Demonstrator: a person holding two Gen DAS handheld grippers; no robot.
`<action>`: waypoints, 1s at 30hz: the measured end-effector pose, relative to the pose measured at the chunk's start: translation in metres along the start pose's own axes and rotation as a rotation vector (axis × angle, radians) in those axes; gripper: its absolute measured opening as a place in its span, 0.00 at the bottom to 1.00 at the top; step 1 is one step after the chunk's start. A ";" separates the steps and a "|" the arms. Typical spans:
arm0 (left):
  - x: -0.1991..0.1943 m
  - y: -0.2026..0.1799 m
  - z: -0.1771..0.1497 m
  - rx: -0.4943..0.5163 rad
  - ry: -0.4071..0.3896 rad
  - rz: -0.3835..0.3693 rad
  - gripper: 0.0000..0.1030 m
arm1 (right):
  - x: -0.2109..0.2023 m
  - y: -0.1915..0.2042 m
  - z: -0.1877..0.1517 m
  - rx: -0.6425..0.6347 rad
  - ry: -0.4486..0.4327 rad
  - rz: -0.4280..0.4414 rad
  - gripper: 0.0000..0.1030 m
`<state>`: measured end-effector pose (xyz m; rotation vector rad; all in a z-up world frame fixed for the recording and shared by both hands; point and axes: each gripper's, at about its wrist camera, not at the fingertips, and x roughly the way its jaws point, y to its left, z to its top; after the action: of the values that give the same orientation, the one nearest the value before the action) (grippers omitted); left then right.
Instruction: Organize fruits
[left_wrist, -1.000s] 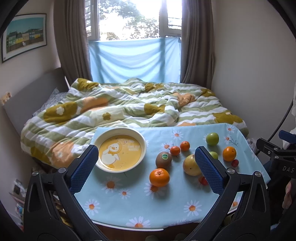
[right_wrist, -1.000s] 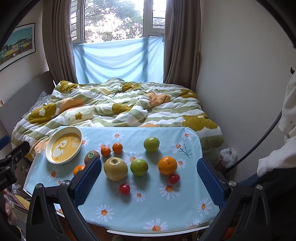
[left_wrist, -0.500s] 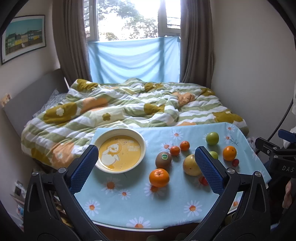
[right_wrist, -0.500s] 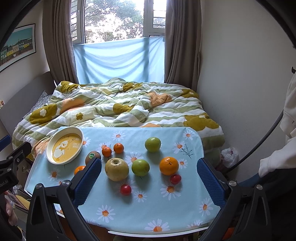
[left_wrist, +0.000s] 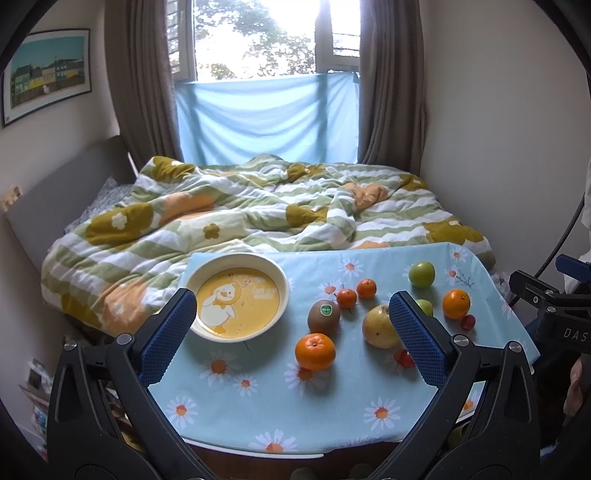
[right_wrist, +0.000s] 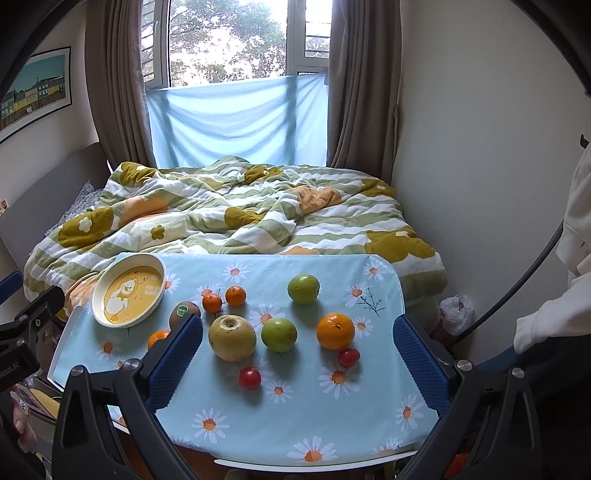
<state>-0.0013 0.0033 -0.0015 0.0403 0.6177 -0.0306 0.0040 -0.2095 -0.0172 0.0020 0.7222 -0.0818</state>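
Observation:
Fruit lies loose on a small table with a blue daisy cloth (right_wrist: 295, 417). A yellow pear (right_wrist: 232, 337), two green apples (right_wrist: 279, 334) (right_wrist: 303, 288), a large orange (right_wrist: 335, 331), two small mandarins (right_wrist: 235, 295), a kiwi (left_wrist: 324, 316), a mandarin (left_wrist: 315, 351) and two cherry tomatoes (right_wrist: 250, 378) (right_wrist: 348, 357) are spread out. An empty yellow duck bowl (left_wrist: 236, 298) stands at the table's left. My left gripper (left_wrist: 291, 338) hangs open above the near edge. The right gripper (right_wrist: 297, 363) is open too, holding nothing.
A bed with a green and yellow flowered quilt (right_wrist: 236, 218) lies right behind the table. A wall runs along the right. A white plastic bag (right_wrist: 456, 308) sits on the floor by the table's right end, and a person's white sleeve (right_wrist: 546, 321) is at the right edge.
Both views have shifted only slightly; the right gripper has drifted a little forward. No fruit has moved, and both grippers have stayed open.

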 end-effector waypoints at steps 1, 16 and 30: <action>0.000 0.000 0.000 0.000 0.001 0.001 1.00 | 0.000 -0.002 0.001 0.003 0.002 0.002 1.00; 0.001 -0.001 -0.002 0.001 0.002 0.001 1.00 | -0.001 0.000 -0.001 0.000 0.003 0.010 1.00; -0.001 -0.006 -0.009 0.005 0.031 0.010 1.00 | -0.010 -0.009 0.000 -0.031 0.020 0.072 1.00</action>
<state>-0.0075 -0.0025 -0.0079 0.0487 0.6486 -0.0215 -0.0038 -0.2177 -0.0104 -0.0002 0.7425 -0.0015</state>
